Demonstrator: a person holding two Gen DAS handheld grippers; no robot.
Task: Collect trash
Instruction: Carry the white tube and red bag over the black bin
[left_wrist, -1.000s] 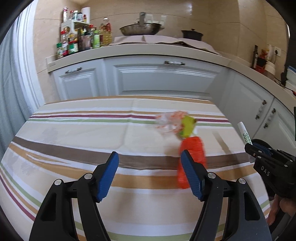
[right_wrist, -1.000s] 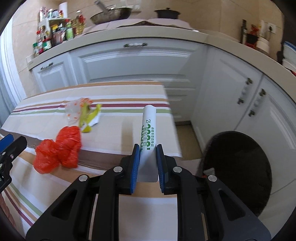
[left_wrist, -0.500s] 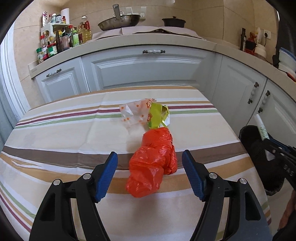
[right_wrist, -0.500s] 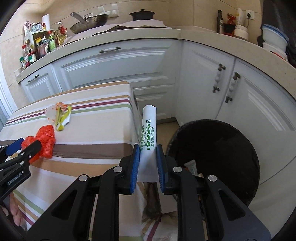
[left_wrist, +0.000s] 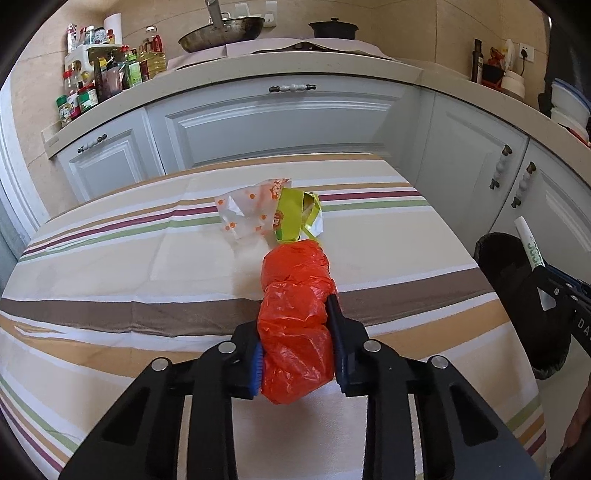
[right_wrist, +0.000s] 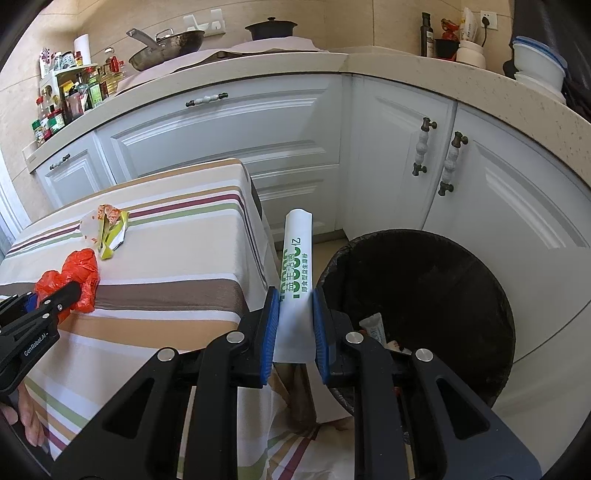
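My left gripper (left_wrist: 295, 332) is shut on a crumpled red plastic bag (left_wrist: 295, 314) that lies on the striped table (left_wrist: 110, 258). The bag also shows in the right wrist view (right_wrist: 79, 273). Beyond it lie a white orange-dotted wrapper (left_wrist: 247, 210) and a yellow-green wrapper (left_wrist: 297, 218). My right gripper (right_wrist: 294, 314) is shut on a white packet with green print (right_wrist: 297, 273), held past the table's right edge, beside the rim of a black trash bin (right_wrist: 424, 295). The bin and packet (left_wrist: 530, 243) show at the right of the left wrist view.
The bin holds a small tube (right_wrist: 373, 325) and other scraps. White kitchen cabinets (right_wrist: 258, 129) curve round behind the table and the bin. The counter carries a pan (left_wrist: 221, 33), a black pot (left_wrist: 332, 27) and a rack of bottles (left_wrist: 96, 74).
My left gripper moved forward over the red bag and shut on it. My right gripper carried the packet right, off the table toward the bin.
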